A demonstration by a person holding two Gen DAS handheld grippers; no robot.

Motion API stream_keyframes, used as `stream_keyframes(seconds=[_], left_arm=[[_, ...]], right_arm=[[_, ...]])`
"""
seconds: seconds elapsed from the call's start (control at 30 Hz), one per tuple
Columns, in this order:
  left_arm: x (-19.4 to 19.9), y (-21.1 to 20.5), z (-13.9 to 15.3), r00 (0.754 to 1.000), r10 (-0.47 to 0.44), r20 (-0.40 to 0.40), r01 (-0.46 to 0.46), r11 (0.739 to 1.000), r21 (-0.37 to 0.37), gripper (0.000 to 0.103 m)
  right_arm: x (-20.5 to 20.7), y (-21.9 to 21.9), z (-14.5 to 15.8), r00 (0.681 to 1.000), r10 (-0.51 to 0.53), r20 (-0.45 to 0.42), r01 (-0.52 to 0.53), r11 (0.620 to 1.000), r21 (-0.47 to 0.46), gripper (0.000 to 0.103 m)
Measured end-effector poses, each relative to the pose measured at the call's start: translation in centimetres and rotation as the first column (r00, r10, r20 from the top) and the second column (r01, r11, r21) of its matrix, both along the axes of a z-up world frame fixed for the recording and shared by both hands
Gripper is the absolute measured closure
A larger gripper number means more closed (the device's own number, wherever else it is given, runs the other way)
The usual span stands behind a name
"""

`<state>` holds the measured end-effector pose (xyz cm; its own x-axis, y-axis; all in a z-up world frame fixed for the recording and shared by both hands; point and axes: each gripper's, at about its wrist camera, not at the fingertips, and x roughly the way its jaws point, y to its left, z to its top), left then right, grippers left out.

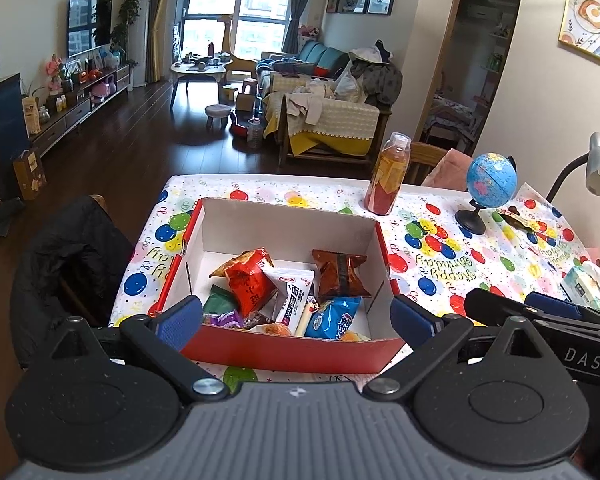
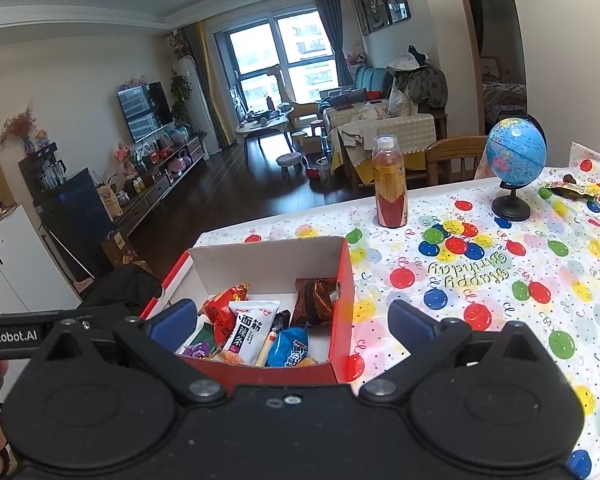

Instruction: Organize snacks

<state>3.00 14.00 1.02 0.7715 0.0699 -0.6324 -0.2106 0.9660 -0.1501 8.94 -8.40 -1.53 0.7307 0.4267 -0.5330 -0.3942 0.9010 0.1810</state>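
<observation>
Snacks fill the near half of the red box (image 1: 284, 354) at the near left of the worktop (image 1: 440, 268), which wears a balloon-print birthday cloth. In the pile: an orange-red packet (image 1: 247, 278) on the left, a white packet (image 1: 294, 294) with dark lettering in the middle, a brown packet (image 1: 340, 274) toward the far right, a blue packet (image 1: 332, 316) at the near right, and a purple wrapper (image 1: 224, 318) plus a green one (image 1: 218, 300) tucked at the near left. Left gripper (image 1: 296, 316) hovers over the box's near wall, jaws spread wide, gripping nothing. Right gripper (image 2: 294, 322) hangs beside it, also wide and empty, its blue pads straddling the box's right wall. Far across the worktop, a bottle (image 2: 389, 184) of amber drink stands upright, with a small blue globe (image 2: 515, 160) to its right, and a dark wrapper (image 2: 570, 190) lies just right of the globe's base.
</observation>
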Motion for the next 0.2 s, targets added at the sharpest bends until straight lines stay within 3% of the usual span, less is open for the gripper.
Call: stream_keyframes(seconds=[0.2], left_arm=[[-0.25,-0.32,0.17,1.000,0.007,-0.003,-0.007,1.000,0.000,0.002]], right_arm=[[-0.21,-0.54,0.18,1.000,-0.009,0.002,0.009,1.000,0.003,0.001]])
